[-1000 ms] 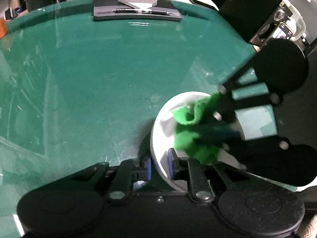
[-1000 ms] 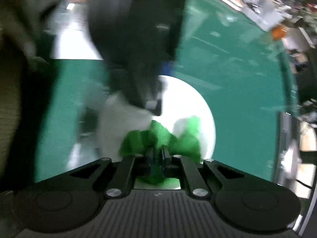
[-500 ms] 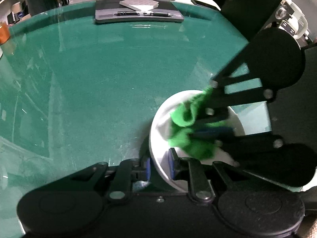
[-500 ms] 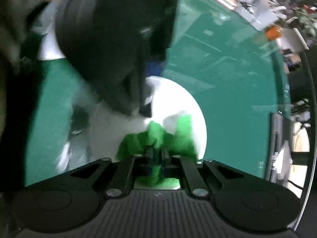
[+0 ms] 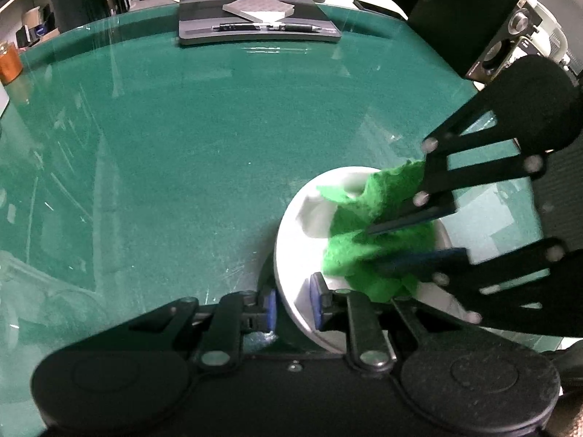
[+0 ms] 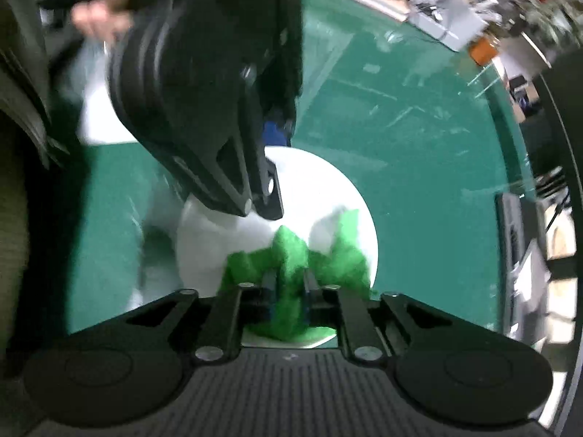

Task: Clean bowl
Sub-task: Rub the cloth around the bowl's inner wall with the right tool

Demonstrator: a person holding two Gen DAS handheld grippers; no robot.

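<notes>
Two claws work at one white bowl on the green table.

Left claw [image 5: 293, 308] is clamped on the near rim of the bowl [image 5: 291, 255], one blue pad outside the wall and one inside, holding it at the right part of the table [image 5: 182, 145]. Right claw [image 5: 375, 247] reaches into the bowl from the right; its jaws have just been opening, and the crumpled green cloth [image 5: 371, 225] sits between them, bunched against the bowl's inner wall. From the right wrist view the cloth [image 6: 291, 262] fills the gap between that claw's fingers [image 6: 269, 284], which stand a little apart, and whether they press it cannot be told. At the table's far edge lies a dark tray [image 5: 255, 25] with pens and a notepad.
</notes>
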